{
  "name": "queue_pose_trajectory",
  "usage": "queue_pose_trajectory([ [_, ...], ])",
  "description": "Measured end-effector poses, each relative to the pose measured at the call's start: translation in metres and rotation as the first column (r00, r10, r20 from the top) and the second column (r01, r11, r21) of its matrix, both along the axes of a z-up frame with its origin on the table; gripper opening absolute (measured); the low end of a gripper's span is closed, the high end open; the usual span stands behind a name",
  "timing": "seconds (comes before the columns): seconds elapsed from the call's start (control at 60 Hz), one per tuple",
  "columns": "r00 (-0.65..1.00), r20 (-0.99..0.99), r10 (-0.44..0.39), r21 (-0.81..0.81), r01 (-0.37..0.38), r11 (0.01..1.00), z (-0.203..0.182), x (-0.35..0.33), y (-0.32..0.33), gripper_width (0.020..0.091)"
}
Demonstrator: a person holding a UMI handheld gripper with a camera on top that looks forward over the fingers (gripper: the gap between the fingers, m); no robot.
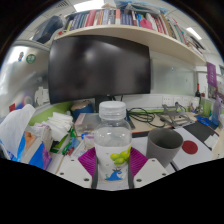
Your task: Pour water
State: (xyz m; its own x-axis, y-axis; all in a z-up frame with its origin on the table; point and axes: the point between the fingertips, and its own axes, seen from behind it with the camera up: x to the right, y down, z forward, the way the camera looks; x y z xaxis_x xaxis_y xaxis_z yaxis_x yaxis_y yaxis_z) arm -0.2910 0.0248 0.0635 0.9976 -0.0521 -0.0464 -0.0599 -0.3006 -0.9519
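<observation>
Gripper view: tongs (113,163) clamping both pink pads onto water bottle (113,140) w/ white cap, standing upright btwn them, grey cup (164,146) sitting just right, monitor (100,68) looming beyond.

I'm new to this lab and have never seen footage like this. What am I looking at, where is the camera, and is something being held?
There is no robot arm here: a person holds a two-finger gripper in one hand. The single picture comes from a wide-angle camera riding on that gripper, looking forward along its fingers. The magenta pads are the fingers' inner faces. They are closed on a clear plastic water bottle with a white cap, held upright. Just beside it on the cluttered desk stands an empty-looking grey cup, probably where the water goes. Beyond them are a dark monitor and a shelf of books.
</observation>
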Motion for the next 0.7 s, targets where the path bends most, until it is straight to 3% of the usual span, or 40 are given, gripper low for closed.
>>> queue_pose_trajectory([
  [0.117,0.998,-0.055,0.006,-0.014,-0.007,1.0,0.011,-0.004,-0.003,0.0417],
  [0.25,0.937,-0.348,0.008,0.008,-0.006,1.0,0.049,-0.02,-0.001,0.0419],
  [0.433,0.585,-0.81,-0.049,0.002,0.087,0.996,0.098,-0.02,0.002,0.0417],
  [0.583,0.303,-0.948,-0.101,-0.054,0.159,0.986,0.113,-0.001,-0.002,0.0424],
  [0.7,0.151,-0.98,-0.13,-0.11,0.138,0.984,0.107,0.002,0.003,0.0422],
])
